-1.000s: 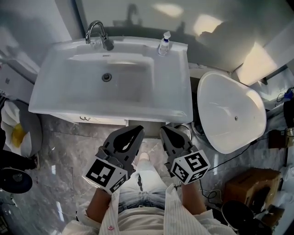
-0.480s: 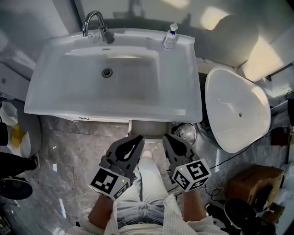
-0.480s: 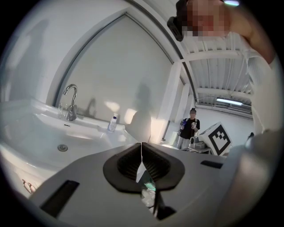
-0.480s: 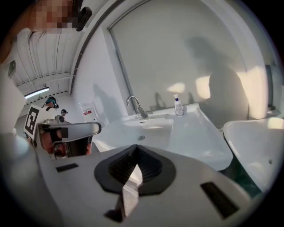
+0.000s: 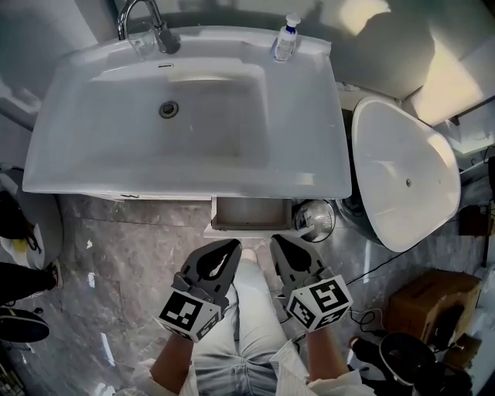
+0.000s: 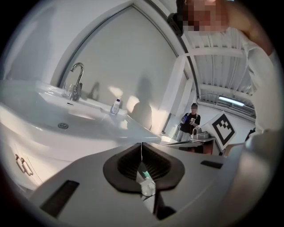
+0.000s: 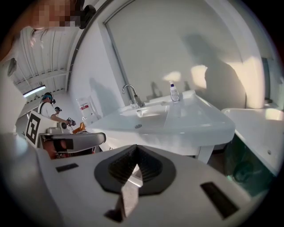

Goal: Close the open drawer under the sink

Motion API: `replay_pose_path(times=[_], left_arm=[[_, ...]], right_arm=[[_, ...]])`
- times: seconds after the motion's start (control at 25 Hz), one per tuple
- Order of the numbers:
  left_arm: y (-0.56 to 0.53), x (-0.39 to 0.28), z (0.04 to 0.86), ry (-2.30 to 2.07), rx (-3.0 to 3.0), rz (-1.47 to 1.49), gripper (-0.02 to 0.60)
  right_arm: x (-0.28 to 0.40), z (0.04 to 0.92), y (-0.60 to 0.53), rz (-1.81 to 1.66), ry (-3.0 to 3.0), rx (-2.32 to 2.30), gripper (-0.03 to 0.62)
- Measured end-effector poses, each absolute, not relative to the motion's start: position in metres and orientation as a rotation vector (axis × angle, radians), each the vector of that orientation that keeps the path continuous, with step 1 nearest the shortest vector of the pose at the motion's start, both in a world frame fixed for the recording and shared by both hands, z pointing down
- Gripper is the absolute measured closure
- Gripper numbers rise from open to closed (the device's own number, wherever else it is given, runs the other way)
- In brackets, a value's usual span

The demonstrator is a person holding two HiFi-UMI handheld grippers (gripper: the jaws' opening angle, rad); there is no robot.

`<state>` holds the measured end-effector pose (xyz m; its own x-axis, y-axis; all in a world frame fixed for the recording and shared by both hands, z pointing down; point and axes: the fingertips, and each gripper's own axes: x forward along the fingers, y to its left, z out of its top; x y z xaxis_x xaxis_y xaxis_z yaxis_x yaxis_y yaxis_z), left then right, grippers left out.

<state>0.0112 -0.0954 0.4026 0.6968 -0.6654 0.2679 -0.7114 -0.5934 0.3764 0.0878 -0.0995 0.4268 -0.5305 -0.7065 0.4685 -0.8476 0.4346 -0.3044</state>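
The open drawer juts out from under the front edge of the white sink; its grey inside looks bare. My left gripper and right gripper hover side by side just in front of the drawer, apart from it, both shut on nothing. In the left gripper view, the shut left gripper points past the sink from low down. In the right gripper view, the shut right gripper faces the sink and the tap. The drawer is hidden in both gripper views.
A tap and a soap bottle stand at the sink's back. A chrome bin sits right of the drawer, beside a white oval tub. A cardboard box and cables lie at the right. The person's legs are below the grippers.
The view has pulled back from the sink, so more of the open drawer shows. Both grippers sit a little lower in the picture and stay shut.
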Motion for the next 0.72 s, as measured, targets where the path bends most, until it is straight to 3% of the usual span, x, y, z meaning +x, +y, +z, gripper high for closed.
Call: replay_pose_path(times=[0.72], left_arm=[[-0.065,0.016,0.534,-1.092,2.287,0.294,0.563]], right_arm=[[0.106,0.543,-0.074,0.801,-2.304,1.349,0.585]])
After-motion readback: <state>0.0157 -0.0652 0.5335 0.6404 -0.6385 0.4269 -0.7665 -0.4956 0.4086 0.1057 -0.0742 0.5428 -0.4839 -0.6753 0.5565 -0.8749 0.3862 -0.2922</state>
